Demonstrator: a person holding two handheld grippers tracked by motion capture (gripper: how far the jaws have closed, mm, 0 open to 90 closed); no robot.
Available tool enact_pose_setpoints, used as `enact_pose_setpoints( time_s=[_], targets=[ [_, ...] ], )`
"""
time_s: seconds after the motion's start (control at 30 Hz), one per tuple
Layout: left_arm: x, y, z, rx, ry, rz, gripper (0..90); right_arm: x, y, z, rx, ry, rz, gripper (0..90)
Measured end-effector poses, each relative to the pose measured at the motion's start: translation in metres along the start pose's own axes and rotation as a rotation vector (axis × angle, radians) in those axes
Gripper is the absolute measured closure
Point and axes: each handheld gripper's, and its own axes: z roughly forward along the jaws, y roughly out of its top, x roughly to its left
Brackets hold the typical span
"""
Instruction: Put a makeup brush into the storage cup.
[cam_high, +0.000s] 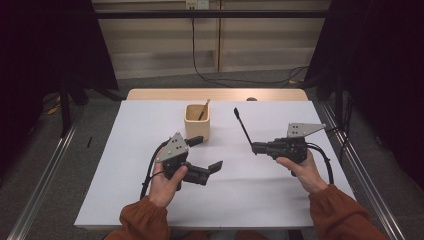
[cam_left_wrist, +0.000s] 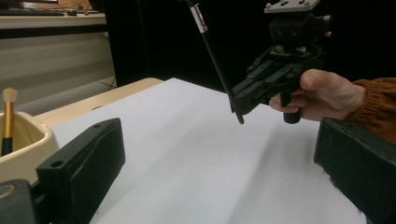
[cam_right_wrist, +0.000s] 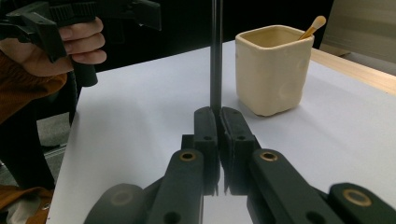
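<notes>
- The right tongs (cam_high: 255, 147) hold a thin black stick-like brush handle (cam_high: 242, 126); in the right gripper view the two jaws are pressed together on the handle (cam_right_wrist: 215, 56), which rises straight up between them.
- In the high view the handle slants up and away from the right tongs toward the far side of the table, its free end near the middle of the white sheet; the right tongs are off the sheet, above the table.
- In the left gripper view the same handle (cam_left_wrist: 215, 60) shows a small pale band with a red mark near its upper part, and its lower end pokes out just below the right tongs (cam_left_wrist: 243, 100).
- The left tongs (cam_high: 207, 152) are spread wide with nothing between the jaws; one jaw lies just beside the cup, the other points toward the middle of the table.
- A cream square ceramic cup (cam_high: 197, 121) stands upright on the far half of the white table covering (cam_high: 280, 200), left of the held handle and well apart from it.
- Inside the cup leans a gold-handled brush with a pale tip (cam_right_wrist: 313, 27), tilted toward one corner.
- The light wooden table edge (cam_high: 220, 94) shows beyond the white covering.
- Both hands wear rust-orange sleeves (cam_high: 345, 212).
</notes>
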Motion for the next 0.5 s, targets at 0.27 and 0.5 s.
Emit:
enact_pose_setpoints(
  time_s=[0.27, 0.5],
  targets=[
    [-0.003, 0.005, 0.016, 0.001, -0.008, 0.004, 2.2, 0.003, -0.002, 0.006, 0.014, 0.007, -0.004, 85.9],
    [-0.005, 0.009, 0.028, -0.015, -0.04, 0.014, 3.5, 0.005, -0.003, 0.01, 0.017, 0.018, -0.007, 85.9]
  ],
)
